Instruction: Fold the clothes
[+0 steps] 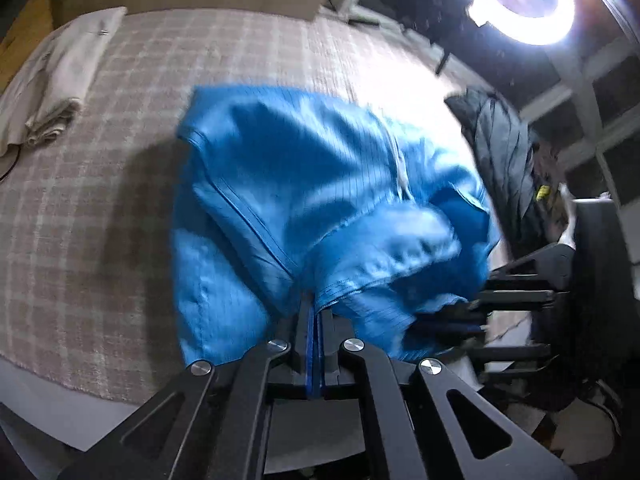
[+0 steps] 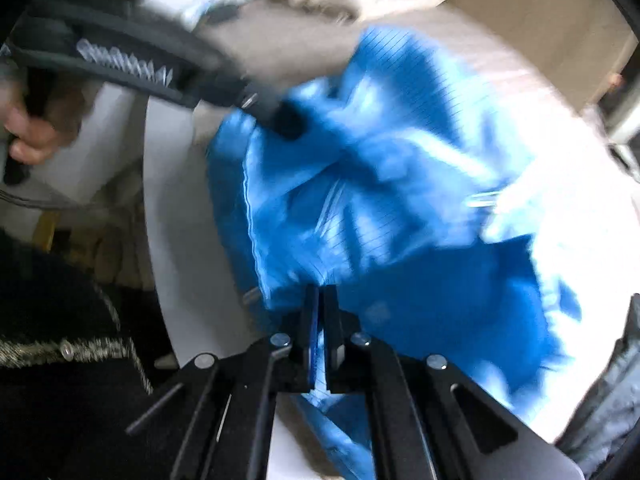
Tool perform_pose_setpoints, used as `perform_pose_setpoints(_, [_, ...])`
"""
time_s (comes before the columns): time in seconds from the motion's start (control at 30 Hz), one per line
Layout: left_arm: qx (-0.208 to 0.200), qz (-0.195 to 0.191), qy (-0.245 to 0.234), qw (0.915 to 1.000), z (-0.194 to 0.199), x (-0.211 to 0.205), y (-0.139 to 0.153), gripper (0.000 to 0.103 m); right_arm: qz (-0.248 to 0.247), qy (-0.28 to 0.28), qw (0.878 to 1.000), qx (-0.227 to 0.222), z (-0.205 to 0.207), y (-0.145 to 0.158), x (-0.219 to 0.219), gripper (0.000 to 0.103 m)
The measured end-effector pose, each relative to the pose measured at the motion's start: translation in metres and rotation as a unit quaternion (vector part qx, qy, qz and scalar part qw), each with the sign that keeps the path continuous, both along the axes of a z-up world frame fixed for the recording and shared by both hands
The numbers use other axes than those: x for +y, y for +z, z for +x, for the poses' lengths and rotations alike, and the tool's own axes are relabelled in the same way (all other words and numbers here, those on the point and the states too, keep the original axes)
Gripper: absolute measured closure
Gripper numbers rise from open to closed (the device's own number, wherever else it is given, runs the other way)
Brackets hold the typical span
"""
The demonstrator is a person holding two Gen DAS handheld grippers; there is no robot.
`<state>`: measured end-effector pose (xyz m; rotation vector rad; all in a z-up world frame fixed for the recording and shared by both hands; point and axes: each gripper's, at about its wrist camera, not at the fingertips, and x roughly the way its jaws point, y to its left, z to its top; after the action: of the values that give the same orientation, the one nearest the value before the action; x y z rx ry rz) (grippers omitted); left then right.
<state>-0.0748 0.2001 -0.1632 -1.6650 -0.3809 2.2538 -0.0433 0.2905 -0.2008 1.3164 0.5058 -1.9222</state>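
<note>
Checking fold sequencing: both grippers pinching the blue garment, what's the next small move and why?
Probably spread both grippers apart to tension the edge: the left gripper and right gripper are clamped close together on the blue garment, which hangs bunched above the checked cloth.

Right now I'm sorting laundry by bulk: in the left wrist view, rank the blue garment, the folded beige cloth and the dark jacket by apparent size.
1. Blue garment, though nearest the camera.
2. Folded beige cloth and dark jacket look alike.

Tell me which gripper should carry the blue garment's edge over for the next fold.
Left, probably. The left gripper is shut on a hemmed edge of the blue garment, with the checked cloth surface open ahead. The right gripper pinches bunched fabric at the surface's edge.
</note>
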Motion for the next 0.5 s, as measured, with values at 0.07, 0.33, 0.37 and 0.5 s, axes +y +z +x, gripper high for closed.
perform_pose_setpoints(0.07, [0.016, 0.010, 0.017, 0.9997, 0.006, -0.008, 0.009, 0.103, -0.040, -0.054, 0.998, 0.020, -0.006, 0.023, 0.023, 0.101])
perform_pose_setpoints(0.33, [-0.002, 0.028, 0.019, 0.9994, 0.003, -0.004, -0.026, 0.102, -0.168, -0.208, 0.963, -0.019, -0.002, 0.000, 0.061, 0.101])
perform_pose_setpoints(0.37, [-0.007, 0.026, 0.020, 0.9994, 0.001, -0.005, -0.029, 0.102, -0.172, -0.206, 0.963, -0.030, 0.000, -0.004, 0.059, 0.101])
perform_pose_setpoints(0.5, [0.023, -0.034, -0.021, 0.9989, 0.001, 0.010, -0.016, 0.092, -0.154, -0.175, 0.972, -0.026, 0.015, -0.001, 0.049, 0.101])
